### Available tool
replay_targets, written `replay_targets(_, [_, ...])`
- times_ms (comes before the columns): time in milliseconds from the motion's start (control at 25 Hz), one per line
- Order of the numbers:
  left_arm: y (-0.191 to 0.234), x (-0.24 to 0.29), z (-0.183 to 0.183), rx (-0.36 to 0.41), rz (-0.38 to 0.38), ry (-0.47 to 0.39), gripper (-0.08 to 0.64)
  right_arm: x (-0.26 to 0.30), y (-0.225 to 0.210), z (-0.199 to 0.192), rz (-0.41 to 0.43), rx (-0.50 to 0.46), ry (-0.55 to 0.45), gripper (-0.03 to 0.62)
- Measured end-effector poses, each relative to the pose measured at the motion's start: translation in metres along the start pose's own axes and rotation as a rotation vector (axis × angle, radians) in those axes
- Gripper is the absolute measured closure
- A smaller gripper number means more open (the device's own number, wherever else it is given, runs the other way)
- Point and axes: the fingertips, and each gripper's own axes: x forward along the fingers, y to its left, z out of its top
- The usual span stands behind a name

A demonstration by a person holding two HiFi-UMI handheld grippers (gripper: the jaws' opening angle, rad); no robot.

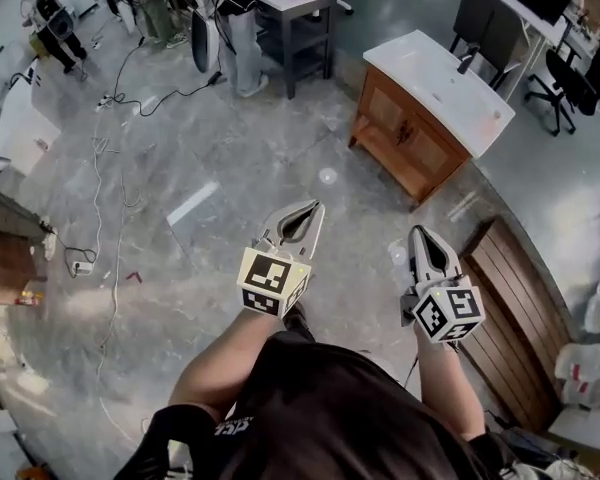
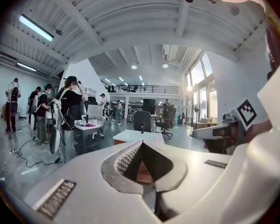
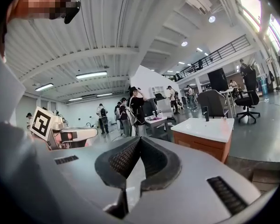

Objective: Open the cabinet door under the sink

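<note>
The sink cabinet [image 1: 378, 106] stood across the grey floor [image 1: 230, 168], at the upper right of the head view, well apart from both grippers. Its wooden doors [image 1: 420, 150] faced the person, under a white top [image 1: 435, 83] with a dark faucet [image 1: 467, 61]. The left gripper [image 1: 316, 208] had its jaws closed tip to tip on nothing. The right gripper [image 1: 418, 233] was likewise closed and empty.

The step in hand looked like the approach. To do it well, the person would need to close the gap and settle on one door. The jaws should be spread before arriving, brought in level with that door's handle or free edge, and then pulled along the hinge's arc. The handles were too small to make out.

Only the head view showed the door fronts and the open floor between. The right gripper view showed the cabinet from low down, to the right of its jaws. The left gripper view showed little more than the white top just above its closed tips. Both gripper views also took in people standing in the background.
</note>
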Motion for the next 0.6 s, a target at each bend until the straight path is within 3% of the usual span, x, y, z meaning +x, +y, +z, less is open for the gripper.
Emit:
replay_targets(240, [0.076, 0.037, -0.004, 0.026, -0.063, 0.041, 0.545, 0.091, 0.023, 0.006, -0.018, 0.021, -0.006, 0.577])
replay_targets(600, [0.129, 0.105, -0.015, 0.016, -0.116, 0.097, 0.545, 0.163, -0.019, -0.011, -0.085, 0.078, 0.043, 0.577])
